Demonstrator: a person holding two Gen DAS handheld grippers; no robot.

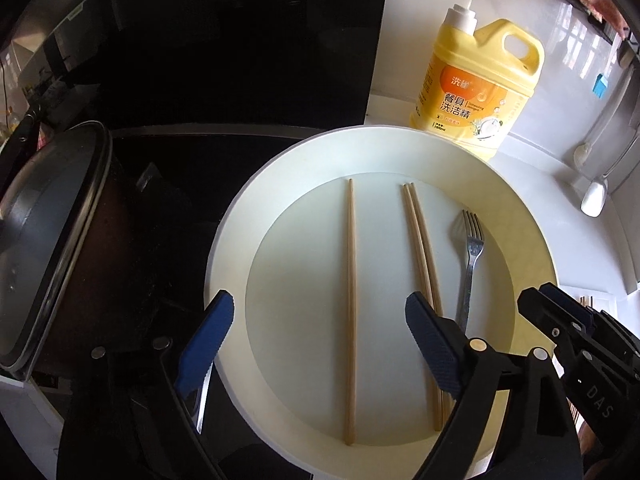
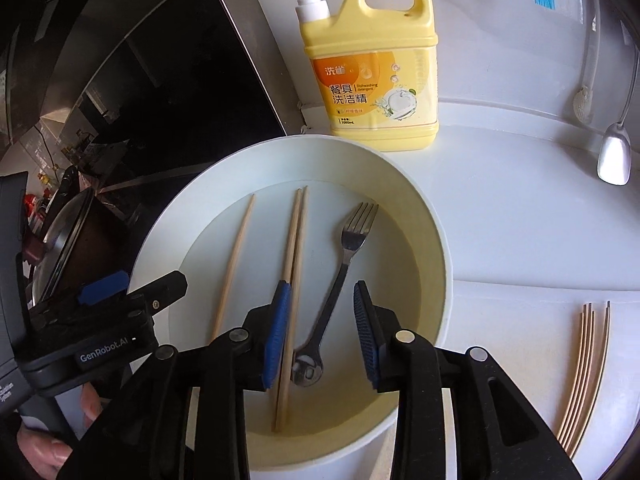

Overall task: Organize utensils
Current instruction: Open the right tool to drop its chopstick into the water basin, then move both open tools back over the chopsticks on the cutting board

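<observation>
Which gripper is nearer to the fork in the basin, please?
Right. The right gripper is open astride the fork handle; the left gripper is open over the lone chopstick, across the paired chopsticks.

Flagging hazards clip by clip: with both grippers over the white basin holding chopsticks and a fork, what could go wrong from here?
1. The paired chopsticks lie tight together, partly under the right gripper; a pinch may catch only one and roll the other.
2. The fork rests beside that pair; closing on it could nudge the chopsticks.
3. The left gripper hangs open over the single chopstick, close to the right gripper; both reaching into the basin may collide.
</observation>
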